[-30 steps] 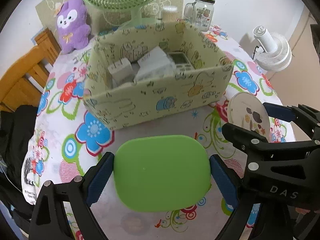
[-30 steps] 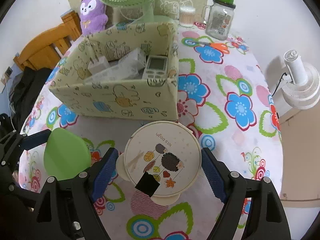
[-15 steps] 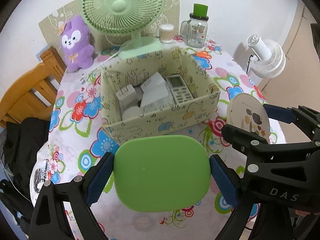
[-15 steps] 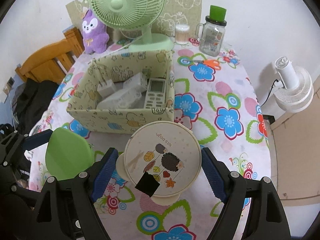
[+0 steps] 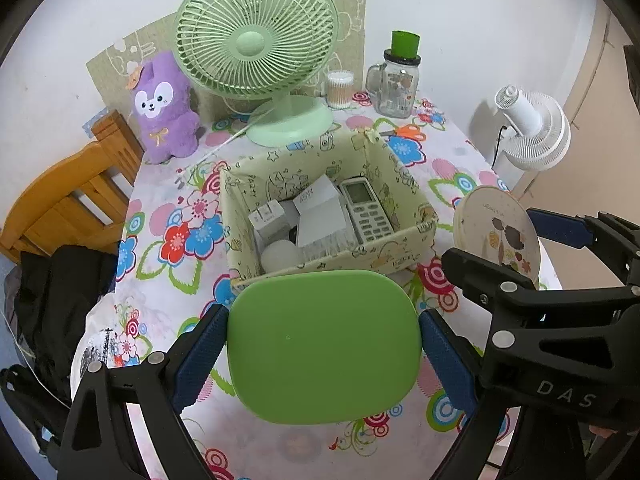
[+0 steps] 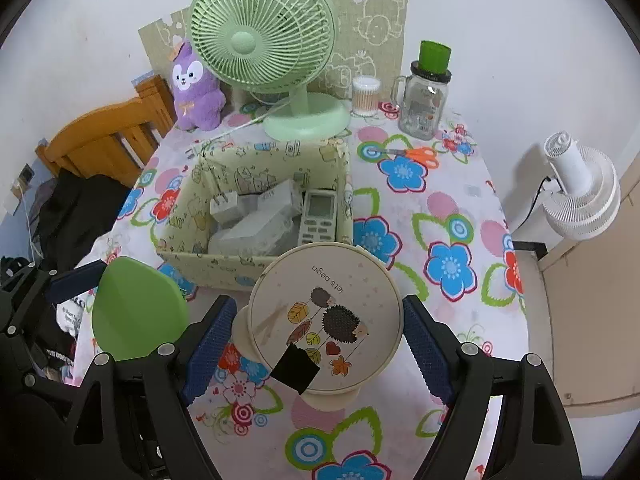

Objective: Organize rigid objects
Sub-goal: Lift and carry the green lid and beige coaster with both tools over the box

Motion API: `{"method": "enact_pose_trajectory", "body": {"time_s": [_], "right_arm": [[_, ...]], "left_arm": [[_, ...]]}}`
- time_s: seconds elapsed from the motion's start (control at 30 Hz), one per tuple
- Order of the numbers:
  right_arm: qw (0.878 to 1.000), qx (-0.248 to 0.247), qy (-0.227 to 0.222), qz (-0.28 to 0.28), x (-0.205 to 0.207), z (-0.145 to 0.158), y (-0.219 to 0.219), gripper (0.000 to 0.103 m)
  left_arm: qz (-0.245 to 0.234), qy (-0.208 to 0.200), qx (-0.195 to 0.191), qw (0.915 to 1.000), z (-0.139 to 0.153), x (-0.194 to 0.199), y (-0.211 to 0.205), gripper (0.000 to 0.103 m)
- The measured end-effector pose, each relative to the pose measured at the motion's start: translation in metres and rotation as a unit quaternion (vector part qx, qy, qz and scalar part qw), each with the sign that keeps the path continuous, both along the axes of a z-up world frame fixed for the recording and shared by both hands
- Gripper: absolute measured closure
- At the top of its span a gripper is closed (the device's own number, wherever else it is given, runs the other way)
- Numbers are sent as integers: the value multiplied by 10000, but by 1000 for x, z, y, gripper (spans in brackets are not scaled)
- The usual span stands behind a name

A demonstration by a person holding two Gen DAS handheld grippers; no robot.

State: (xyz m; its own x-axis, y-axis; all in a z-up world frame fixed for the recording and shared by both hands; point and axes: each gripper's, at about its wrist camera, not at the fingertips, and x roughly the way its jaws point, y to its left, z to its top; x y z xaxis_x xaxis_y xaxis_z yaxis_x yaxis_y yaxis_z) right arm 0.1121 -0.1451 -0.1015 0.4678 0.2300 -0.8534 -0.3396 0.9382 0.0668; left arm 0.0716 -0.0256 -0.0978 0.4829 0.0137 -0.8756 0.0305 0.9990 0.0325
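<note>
In my left gripper (image 5: 322, 354) I have the flat green plastic lid with rounded corners (image 5: 324, 346), both blue pads pressed against its two side edges, held above the near edge of the table with the floral cloth (image 6: 448, 216). My right gripper (image 6: 316, 344) is clamped the same way on the round cream tin with a hedgehog picture on its top (image 6: 325, 318); a black square patch sits on its near rim. The two held things are side by side, the green lid to the left, apart from each other.

Just past them, near the middle of the table, stands the open cream box printed with cartoon drawings (image 5: 240, 196). Inside it I see a white remote control with a small screen (image 5: 366, 210) along its right wall, a white plug adapter (image 5: 269, 220) on the left, a white ball-shaped item (image 5: 280, 254) in the near corner, and pale boxes between; what lies under them I cannot quite make out.

Beyond the box, orange-handled scissors (image 6: 416, 155) lie toward the right edge. At the far edge stand a pale green desk fan (image 6: 262, 50), a purple plush toy (image 6: 196, 88) at the far left corner, a small clear pot of cotton swabs (image 6: 365, 96) and a glass mug jar with a green cap (image 6: 426, 96). A white fan (image 6: 580, 196) stands off the right side, an orange wooden chair (image 5: 68, 200) off the left.
</note>
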Motion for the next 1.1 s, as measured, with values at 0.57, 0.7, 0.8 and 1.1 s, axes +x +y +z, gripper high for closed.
{"method": "enact_pose_trajectory", "body": {"time_s": [0.57, 0.7, 0.8, 1.1], "right_arm": [[10000, -34, -45, 10, 31, 10, 14, 19], [10000, -42, -18, -14, 41, 10, 17, 19], [9999, -104, -17, 3, 49, 11, 21, 19], [9999, -133, 41, 48, 69, 8, 37, 19]], "left_arm": [[13, -10, -39, 10000, -1, 32, 14, 8], [6, -34, -72, 10000, -2, 43, 16, 8], [8, -29, -129, 9999, -5, 52, 19, 8], [-10, 24, -205, 9998, -16, 75, 30, 8]]}}
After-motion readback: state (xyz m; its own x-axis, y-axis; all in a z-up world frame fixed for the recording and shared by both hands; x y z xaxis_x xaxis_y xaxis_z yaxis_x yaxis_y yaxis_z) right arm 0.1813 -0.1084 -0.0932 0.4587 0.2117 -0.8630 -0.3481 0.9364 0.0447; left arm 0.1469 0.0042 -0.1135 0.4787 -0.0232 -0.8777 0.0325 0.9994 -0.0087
